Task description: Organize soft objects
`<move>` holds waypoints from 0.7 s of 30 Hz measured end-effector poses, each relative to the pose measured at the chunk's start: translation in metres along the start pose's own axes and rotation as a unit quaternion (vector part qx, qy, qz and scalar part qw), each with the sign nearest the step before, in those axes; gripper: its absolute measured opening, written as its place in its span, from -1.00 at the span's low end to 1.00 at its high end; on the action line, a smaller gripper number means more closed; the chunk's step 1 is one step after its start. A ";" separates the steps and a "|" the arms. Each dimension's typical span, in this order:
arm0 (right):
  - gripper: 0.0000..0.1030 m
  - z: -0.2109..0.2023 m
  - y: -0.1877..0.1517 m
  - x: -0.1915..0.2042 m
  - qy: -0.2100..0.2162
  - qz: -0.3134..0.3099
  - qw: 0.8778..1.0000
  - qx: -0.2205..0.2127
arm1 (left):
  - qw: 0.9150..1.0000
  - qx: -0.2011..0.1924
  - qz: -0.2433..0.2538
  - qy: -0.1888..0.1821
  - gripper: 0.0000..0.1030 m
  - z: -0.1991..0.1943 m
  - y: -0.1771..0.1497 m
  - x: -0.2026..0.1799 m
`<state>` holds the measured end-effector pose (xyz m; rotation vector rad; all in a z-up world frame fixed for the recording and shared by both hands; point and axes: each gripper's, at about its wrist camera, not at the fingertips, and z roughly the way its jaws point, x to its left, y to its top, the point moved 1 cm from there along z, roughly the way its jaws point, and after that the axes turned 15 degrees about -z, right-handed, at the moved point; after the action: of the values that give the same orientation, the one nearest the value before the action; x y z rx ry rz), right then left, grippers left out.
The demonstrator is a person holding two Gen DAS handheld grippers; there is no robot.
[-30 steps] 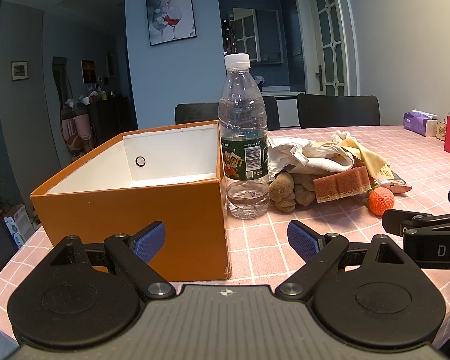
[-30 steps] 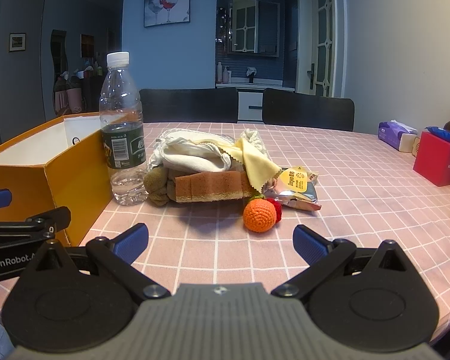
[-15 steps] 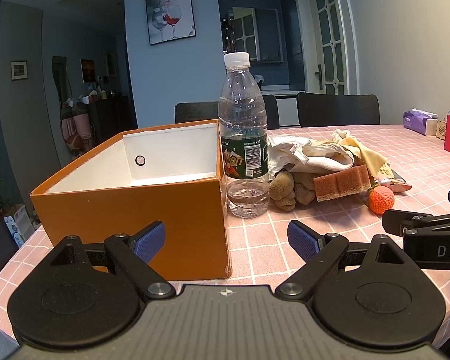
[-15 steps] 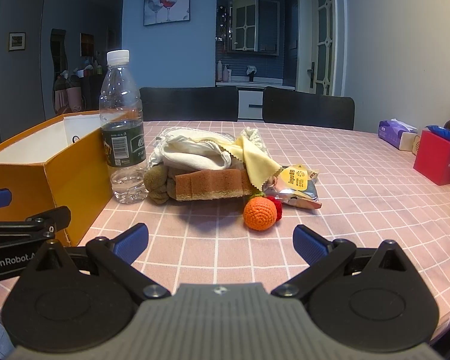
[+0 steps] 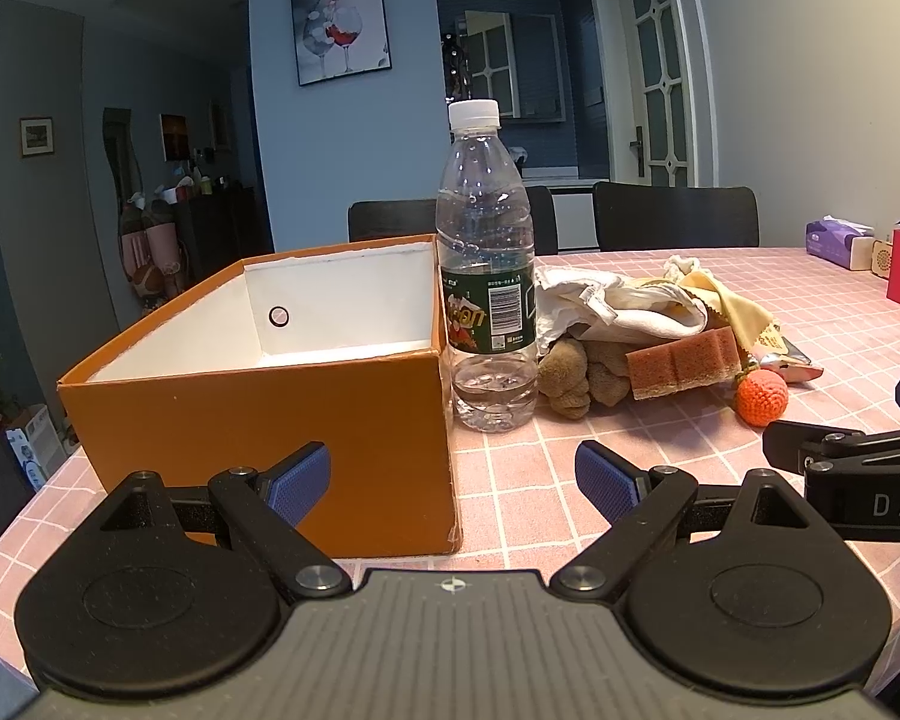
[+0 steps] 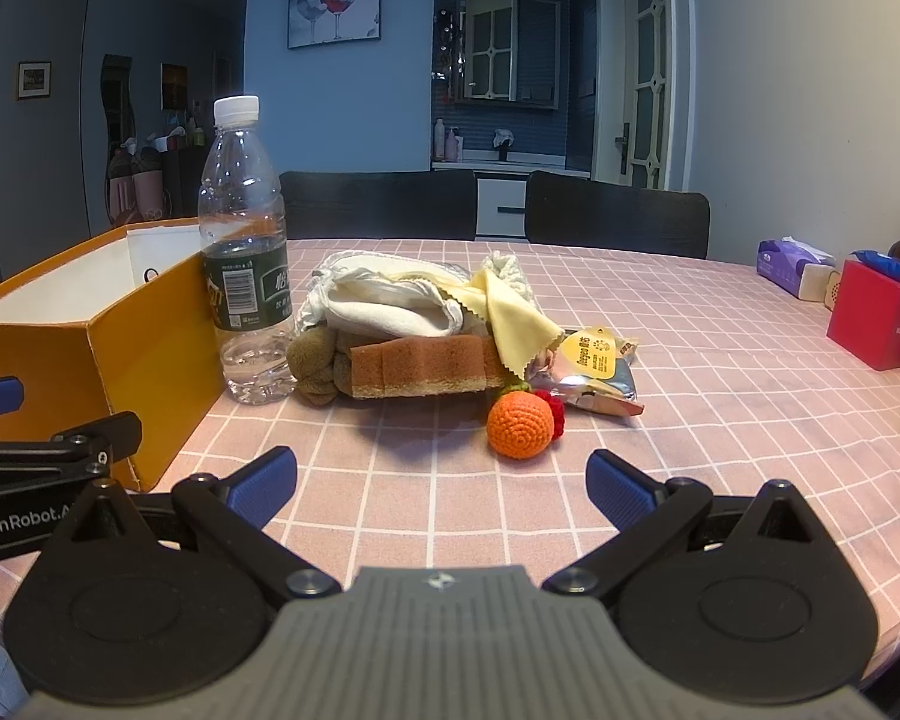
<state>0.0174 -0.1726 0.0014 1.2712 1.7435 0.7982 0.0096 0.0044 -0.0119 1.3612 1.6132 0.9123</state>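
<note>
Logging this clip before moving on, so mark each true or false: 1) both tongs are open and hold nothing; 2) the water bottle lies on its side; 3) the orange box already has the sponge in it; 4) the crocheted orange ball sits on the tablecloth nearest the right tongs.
1) True: the left tongs and right tongs are both spread and hold nothing.
2) False: the water bottle stands upright beside the orange box.
3) False: the sponge lies on the table in the pile, under the white cloth; no sponge shows in the box.
4) True: the orange ball is the closest item.
</note>
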 end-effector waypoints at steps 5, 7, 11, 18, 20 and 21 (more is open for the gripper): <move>0.95 0.002 -0.001 -0.001 0.003 0.001 1.000 0.005 | 1.000 0.003 0.002 -0.012 1.00 -0.001 0.002 -0.002; 0.95 0.004 -0.001 -0.004 0.006 0.001 1.000 0.009 | 0.999 0.003 0.008 -0.031 1.00 -0.003 0.002 -0.006; 0.95 0.007 -0.002 -0.018 0.003 0.001 1.000 0.007 | 0.996 0.013 0.021 -0.083 0.93 -0.006 0.005 -0.017; 0.67 0.018 -0.001 -0.053 -0.015 0.019 1.000 0.011 | 0.984 0.039 0.067 -0.163 0.29 0.007 0.008 -0.051; 0.58 0.025 0.000 -0.060 -0.013 0.017 1.000 0.017 | 0.980 0.042 0.090 -0.172 0.26 0.020 0.009 -0.064; 0.53 0.030 0.000 -0.063 -0.009 0.017 1.000 0.020 | 0.978 0.042 0.099 -0.176 0.23 0.027 0.009 -0.068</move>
<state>0.0540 -0.2317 0.0027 1.3338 1.7356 0.7713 0.0438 -0.0610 -0.0053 1.6617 1.2747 0.6730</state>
